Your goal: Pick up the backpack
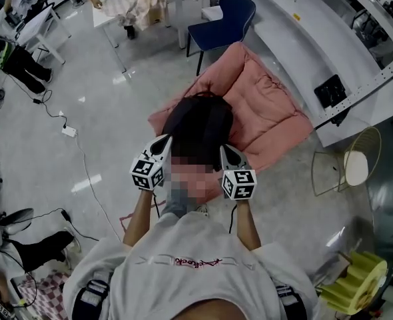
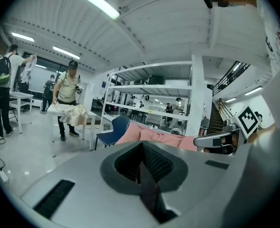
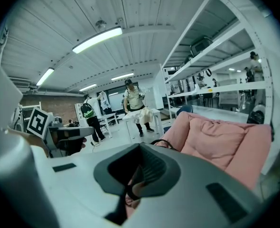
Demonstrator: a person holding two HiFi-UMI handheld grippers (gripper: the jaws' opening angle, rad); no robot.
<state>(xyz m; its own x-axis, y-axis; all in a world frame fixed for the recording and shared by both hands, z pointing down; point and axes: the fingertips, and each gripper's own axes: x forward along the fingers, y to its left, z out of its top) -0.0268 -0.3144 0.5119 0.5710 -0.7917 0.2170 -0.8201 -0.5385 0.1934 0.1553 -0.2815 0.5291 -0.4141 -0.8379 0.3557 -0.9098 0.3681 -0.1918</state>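
A black backpack (image 1: 196,125) lies on a big pink cushion (image 1: 266,105) on the floor. My left gripper (image 1: 160,147) is at the backpack's near left edge and my right gripper (image 1: 227,153) at its near right edge, both just above it. In the left gripper view the left gripper (image 2: 141,147) is shut with nothing clearly held, and the pink cushion (image 2: 154,136) shows beyond it. In the right gripper view the right gripper (image 3: 140,150) is shut, with the backpack's black top loop (image 3: 163,142) just past its tips. The backpack's body is hidden in both gripper views.
A blue chair (image 1: 226,20) stands behind the cushion, and white shelving (image 1: 316,42) runs along the right. A wire stool (image 1: 355,164) stands at the right. Cables (image 1: 68,132) lie on the floor at the left. People stand at a white table (image 1: 126,2) far back.
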